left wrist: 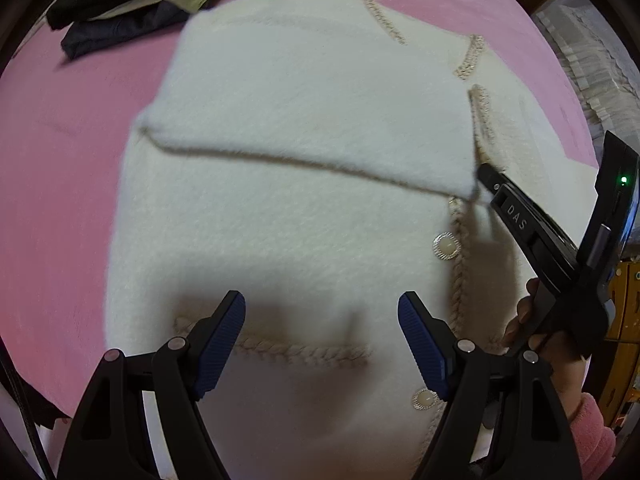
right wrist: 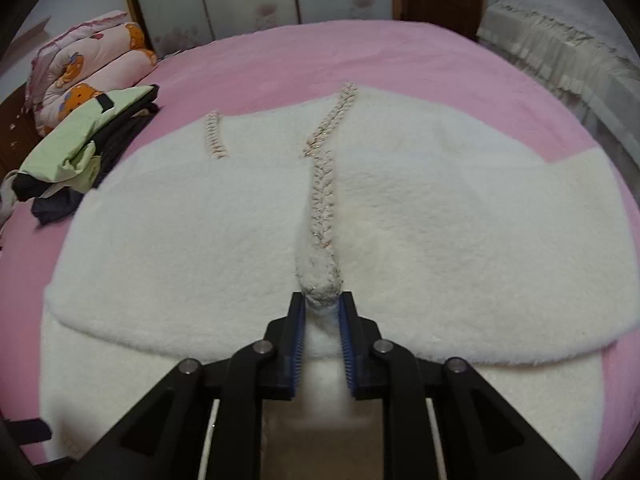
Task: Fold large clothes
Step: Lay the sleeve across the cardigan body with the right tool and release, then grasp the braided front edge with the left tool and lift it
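Observation:
A cream fuzzy jacket (left wrist: 300, 232) with braided trim and round buttons (left wrist: 445, 245) lies flat on the pink bed (left wrist: 60, 168). One sleeve (left wrist: 312, 120) is folded across its body. In the left wrist view my left gripper (left wrist: 321, 300) hovers open over the lower front, with nothing between its fingers. My right gripper (left wrist: 486, 172) comes in from the right, its tip at the sleeve's cuff corner. In the right wrist view the braided cuff (right wrist: 320, 280) fills the narrow gap between the pads of the right gripper (right wrist: 322, 300), over the jacket (right wrist: 460, 220).
A pile of folded clothes, green on dark (right wrist: 80, 140), sits at the bed's left side (left wrist: 132, 4). A rolled pink cartoon quilt (right wrist: 80, 60) lies behind it. White ruffled furniture (right wrist: 560, 40) stands at right. A hand in a pink sleeve (left wrist: 532, 320) holds the right gripper.

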The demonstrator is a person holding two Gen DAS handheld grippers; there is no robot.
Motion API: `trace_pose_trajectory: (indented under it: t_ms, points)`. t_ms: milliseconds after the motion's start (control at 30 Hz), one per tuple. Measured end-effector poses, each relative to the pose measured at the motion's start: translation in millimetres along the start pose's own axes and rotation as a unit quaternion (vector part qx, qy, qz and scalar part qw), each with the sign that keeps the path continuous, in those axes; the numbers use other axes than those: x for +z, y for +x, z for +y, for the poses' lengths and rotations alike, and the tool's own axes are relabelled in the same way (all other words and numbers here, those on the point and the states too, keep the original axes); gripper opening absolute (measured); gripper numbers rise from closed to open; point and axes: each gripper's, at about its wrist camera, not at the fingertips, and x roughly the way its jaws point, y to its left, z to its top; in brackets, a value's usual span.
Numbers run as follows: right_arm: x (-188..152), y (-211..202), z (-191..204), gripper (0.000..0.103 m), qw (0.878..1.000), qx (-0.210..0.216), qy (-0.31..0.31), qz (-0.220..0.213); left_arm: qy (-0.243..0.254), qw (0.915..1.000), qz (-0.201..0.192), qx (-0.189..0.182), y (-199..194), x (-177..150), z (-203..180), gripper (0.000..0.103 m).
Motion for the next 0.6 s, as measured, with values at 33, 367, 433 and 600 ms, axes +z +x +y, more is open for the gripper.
trace_pose_trajectory:
  t_ms: [33, 367, 433, 600]
  points:
    - [2.4, -2.2, -4.0, 0.024, 1.000, 0.019, 0.005, 0.010, 0.003, 1.0000, -0.006, -0.006, -5.2, 3.1, -6.3, 0.077]
    - [4.0, -49.0, -63.7, 0.025, 0.998, 0.056, 0.036, 0.013, 0.038, 0.9914, -0.060, -0.110, 5.3, 43.2, -83.5, 0.082]
    - [1.2, -52.3, -77.6, 0.025, 0.997, 0.060, 0.039, 0.021, 0.040, 0.9902, -0.071, -0.114, 16.2, 50.5, -97.7, 0.082]
    - [-14.5, -62.4, -118.4, 0.025, 0.995, 0.069, 0.059, 0.052, 0.020, 0.9903, -0.067, -0.120, 55.5, 66.7, -124.6, 0.069]
